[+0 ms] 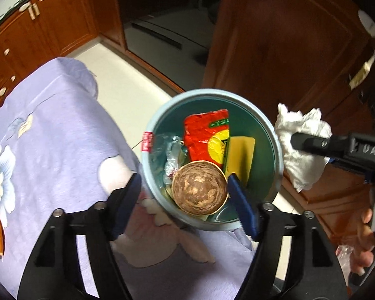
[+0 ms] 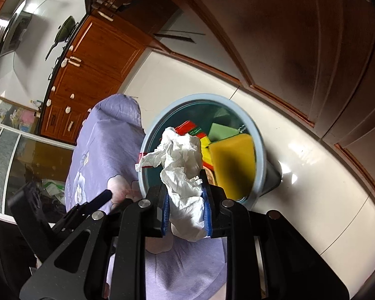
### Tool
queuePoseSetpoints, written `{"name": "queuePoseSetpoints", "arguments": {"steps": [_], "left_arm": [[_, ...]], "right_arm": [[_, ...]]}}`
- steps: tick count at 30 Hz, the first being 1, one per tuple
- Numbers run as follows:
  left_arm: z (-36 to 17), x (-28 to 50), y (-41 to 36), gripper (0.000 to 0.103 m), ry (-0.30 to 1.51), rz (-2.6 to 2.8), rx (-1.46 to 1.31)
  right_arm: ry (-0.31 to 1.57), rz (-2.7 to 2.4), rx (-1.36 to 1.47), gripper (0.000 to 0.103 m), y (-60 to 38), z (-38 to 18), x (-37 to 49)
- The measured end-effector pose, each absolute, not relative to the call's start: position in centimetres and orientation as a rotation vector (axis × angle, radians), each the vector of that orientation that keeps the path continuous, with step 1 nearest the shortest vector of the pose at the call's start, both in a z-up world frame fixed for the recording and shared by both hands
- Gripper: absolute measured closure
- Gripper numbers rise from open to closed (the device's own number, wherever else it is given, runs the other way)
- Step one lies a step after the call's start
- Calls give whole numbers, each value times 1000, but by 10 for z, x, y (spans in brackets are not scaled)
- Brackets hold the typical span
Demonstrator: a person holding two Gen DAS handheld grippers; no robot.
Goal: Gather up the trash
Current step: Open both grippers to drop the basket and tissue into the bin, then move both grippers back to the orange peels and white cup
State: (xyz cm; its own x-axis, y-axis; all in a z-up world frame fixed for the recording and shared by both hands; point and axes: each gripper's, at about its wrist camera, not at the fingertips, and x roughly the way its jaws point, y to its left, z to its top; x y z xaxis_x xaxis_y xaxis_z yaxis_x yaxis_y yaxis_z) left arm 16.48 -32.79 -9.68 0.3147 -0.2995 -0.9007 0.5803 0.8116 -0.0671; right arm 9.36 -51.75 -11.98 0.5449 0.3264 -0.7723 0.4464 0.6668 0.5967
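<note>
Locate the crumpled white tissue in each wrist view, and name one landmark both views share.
Left wrist view: the crumpled white tissue is at the right edge, just outside the bin rim, pinched by the right tongs.
Right wrist view: the tissue is at centre, clamped between blue pads, overlapping the bin's near side.
Shared landmark: the round light-blue trash bin with the yellow sponge inside.
</note>
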Motion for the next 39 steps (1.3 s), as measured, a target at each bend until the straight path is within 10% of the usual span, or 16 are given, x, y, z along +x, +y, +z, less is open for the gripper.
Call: {"name": "queuePoseSetpoints", "arguments": {"steps": [3,7,12,39], "left_arm": [[-87,167,-312,14,1090,-567,258],[-79,170,-300,11,1075,-554,235],[-75,169,-288,9,1082,-545,217],[-35,132,-198,4,990,-536,146]], "right_arm": [[1046,-60,872,79,-508,-122,102],[1059,-22,866,42,-492,-123,111],[1053,-44,856,27,-486,-117,115],[1071,-106,777,14,-418,-73,99]]}}
